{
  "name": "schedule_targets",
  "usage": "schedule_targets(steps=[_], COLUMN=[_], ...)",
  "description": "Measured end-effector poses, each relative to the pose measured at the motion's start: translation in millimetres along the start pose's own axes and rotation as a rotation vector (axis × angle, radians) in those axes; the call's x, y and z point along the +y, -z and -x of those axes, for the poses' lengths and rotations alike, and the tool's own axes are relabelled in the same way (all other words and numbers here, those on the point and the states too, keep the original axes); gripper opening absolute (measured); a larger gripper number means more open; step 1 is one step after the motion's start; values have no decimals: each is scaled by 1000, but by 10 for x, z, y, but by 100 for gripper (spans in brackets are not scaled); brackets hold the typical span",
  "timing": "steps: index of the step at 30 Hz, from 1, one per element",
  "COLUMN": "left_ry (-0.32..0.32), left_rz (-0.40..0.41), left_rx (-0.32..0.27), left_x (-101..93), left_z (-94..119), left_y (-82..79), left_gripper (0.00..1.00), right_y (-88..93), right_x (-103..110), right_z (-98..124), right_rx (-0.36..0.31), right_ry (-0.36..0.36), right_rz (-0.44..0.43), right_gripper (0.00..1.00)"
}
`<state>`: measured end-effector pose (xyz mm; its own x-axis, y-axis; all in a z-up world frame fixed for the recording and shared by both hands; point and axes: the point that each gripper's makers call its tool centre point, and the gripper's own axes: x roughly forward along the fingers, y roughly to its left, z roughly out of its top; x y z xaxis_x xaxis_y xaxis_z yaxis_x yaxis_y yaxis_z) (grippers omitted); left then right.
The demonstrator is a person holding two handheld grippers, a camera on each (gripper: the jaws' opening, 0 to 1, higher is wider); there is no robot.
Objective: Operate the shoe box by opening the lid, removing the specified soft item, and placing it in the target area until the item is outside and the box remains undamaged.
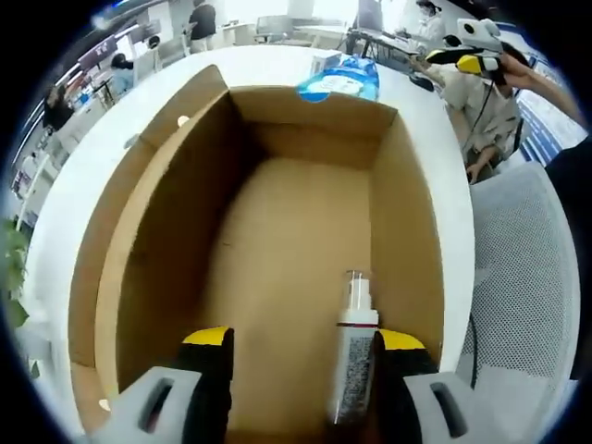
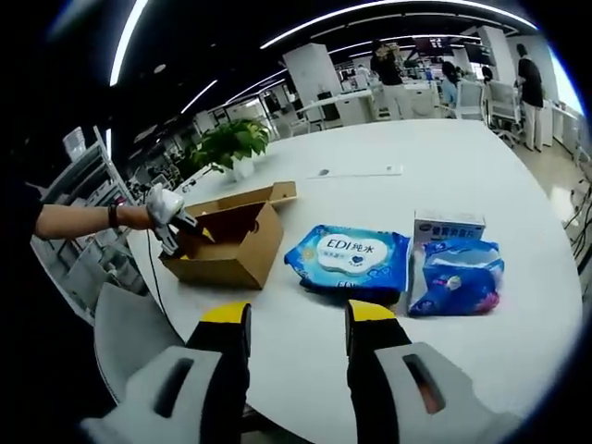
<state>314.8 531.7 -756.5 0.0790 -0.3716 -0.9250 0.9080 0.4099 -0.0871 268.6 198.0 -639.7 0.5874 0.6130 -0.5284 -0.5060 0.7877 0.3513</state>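
Observation:
The cardboard shoe box (image 1: 148, 240) stands open on the white table, its lid (image 1: 185, 106) folded back on the left. On its floor lies a white spray bottle (image 1: 353, 356) with a clear cap. My left gripper (image 1: 303, 356) reaches into the box, open; the bottle rests just inside its right finger. In the right gripper view the same box (image 2: 227, 240) sits at the left with the left gripper (image 2: 171, 222) at its rim. A blue soft wipes pack (image 2: 350, 259) lies on the table beside it. My right gripper (image 2: 296, 333) hovers open over the near table edge.
A second blue pack (image 2: 458, 277) and a small white and blue carton (image 2: 449, 225) lie right of the wipes. A mesh chair (image 1: 527, 277) stands by the table. A potted plant (image 2: 231, 143) sits at the far left. People work at desks behind.

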Motion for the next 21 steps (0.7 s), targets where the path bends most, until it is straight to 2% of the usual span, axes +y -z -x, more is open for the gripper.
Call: schedule_targets(steps=[5, 7, 13, 15, 17, 21], left_ry=[-13, -20, -47, -40, -11, -9], left_rz=[-64, -109, -145, -134, -87, -63], left_rx=[9, 30, 64, 55, 23, 23], left_x=[-6, -13, 11, 3, -40, -27], left_z=[21, 35, 98, 106, 80, 64], left_y=[-21, -1, 92, 101, 97, 109], left_gripper=[63, 62, 61, 58, 55, 59], right_y=[36, 44, 80, 92, 101, 151], right_x=[56, 67, 73, 79, 87, 110], right_z=[-18, -19, -3, 7, 8, -13], right_rx=[2, 3, 3, 0, -2, 10], right_ry=[-7, -8, -4, -4, -4, -6], right_rz=[-6, -7, -14, -21, -25, -29], right_gripper=[39, 39, 39, 39, 39, 38])
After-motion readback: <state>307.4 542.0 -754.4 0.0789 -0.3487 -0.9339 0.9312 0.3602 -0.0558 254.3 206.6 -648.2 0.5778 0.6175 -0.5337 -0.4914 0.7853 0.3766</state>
